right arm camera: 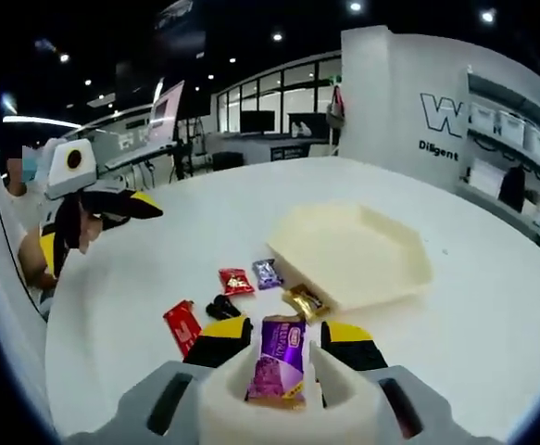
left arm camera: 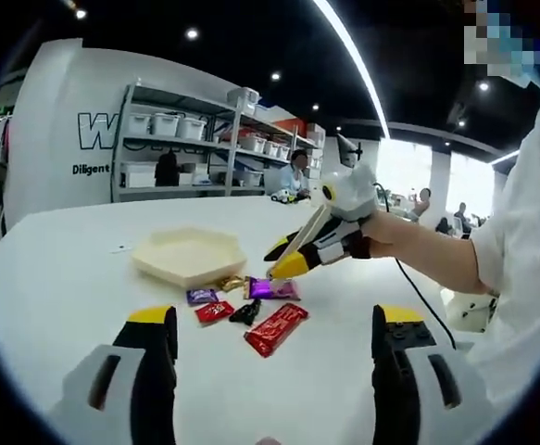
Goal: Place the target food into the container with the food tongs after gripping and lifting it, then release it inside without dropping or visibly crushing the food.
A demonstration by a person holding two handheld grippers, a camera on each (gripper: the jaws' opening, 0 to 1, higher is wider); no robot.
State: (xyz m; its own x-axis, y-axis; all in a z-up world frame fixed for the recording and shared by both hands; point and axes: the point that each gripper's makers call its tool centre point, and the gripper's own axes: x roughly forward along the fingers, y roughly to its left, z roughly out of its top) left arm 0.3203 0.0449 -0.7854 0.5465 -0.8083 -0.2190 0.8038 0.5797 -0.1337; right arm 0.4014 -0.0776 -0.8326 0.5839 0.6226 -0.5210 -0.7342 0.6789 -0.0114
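My right gripper [right arm camera: 286, 332] is shut on cream food tongs [right arm camera: 330, 394], which pinch a purple wrapped candy [right arm camera: 282, 357] standing upright between the arms. In the left gripper view that gripper [left arm camera: 283, 259] reaches in from the right, held by a hand. The purple candy [left arm camera: 271, 288] sits at its tips, at or just above the table. The cream hexagonal tray [left arm camera: 191, 252] [right arm camera: 353, 250] lies empty just beyond. My left gripper [left arm camera: 274, 320] is open and holds nothing, and it hovers on the near side of the candies. It also appears at the left of the right gripper view [right arm camera: 144, 206].
Loose sweets lie on the white table beside the tray: a long red bar [left arm camera: 275, 328] [right arm camera: 182, 324], a small red packet [left arm camera: 214, 311] [right arm camera: 235, 280], a blue one [left arm camera: 201, 297] [right arm camera: 267, 273], a black one [left arm camera: 246, 312] [right arm camera: 221, 306] and a gold one [left arm camera: 231, 283] [right arm camera: 304, 301]. Shelving [left arm camera: 186, 139] stands behind.
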